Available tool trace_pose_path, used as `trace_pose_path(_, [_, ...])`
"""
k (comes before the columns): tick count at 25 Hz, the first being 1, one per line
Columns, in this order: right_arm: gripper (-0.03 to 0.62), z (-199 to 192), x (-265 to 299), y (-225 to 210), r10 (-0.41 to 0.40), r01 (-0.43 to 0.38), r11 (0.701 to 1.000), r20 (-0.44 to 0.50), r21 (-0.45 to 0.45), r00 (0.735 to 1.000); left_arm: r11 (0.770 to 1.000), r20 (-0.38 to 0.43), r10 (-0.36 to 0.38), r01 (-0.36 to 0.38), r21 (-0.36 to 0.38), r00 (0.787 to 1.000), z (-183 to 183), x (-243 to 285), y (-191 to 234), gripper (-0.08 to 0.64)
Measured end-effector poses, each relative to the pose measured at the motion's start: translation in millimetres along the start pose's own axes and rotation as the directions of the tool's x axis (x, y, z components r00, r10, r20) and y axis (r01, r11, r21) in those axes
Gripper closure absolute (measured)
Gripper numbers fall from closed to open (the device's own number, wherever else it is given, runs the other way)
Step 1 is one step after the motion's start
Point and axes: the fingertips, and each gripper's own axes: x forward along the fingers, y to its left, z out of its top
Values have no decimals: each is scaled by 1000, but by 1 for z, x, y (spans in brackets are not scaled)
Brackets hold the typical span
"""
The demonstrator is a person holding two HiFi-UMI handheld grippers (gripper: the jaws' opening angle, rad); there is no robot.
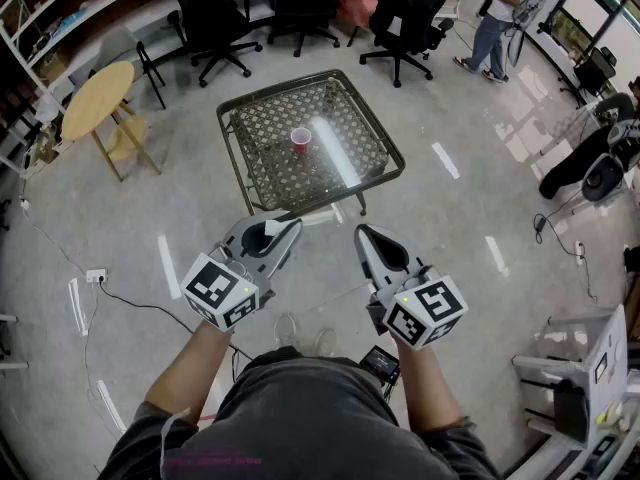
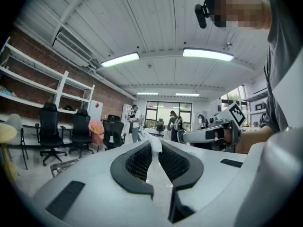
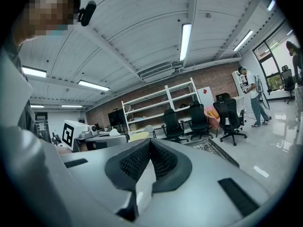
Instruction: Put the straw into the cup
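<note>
A small red cup (image 1: 300, 140) stands upright near the middle of a low lattice-top table (image 1: 236, 158) ahead of me. My left gripper (image 1: 292, 230) is held level in front of the table's near edge. In the left gripper view, its jaws (image 2: 155, 143) are shut on a thin white straw (image 2: 153, 159) that runs up between the pads and pokes out past the tips. My right gripper (image 1: 362, 232) hovers beside it to the right, apart from it. Its jaws (image 3: 150, 143) are shut with nothing between them. Both grippers are well short of the cup.
A round wooden side table (image 1: 97, 98) stands at the left. Black office chairs (image 1: 215, 18) line the far side. A person (image 1: 500, 18) stands at the far right. A power strip and cable (image 1: 96, 275) lie on the floor at the left, and a white cart (image 1: 590, 378) stands at the right.
</note>
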Motion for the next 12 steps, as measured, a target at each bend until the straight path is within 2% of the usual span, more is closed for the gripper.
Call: trace_pose_path(12, [578,-10,5,-4,6,-6,999,1,44,1000,1000,-5,3,-3,-2,1000,-7,1,5,512])
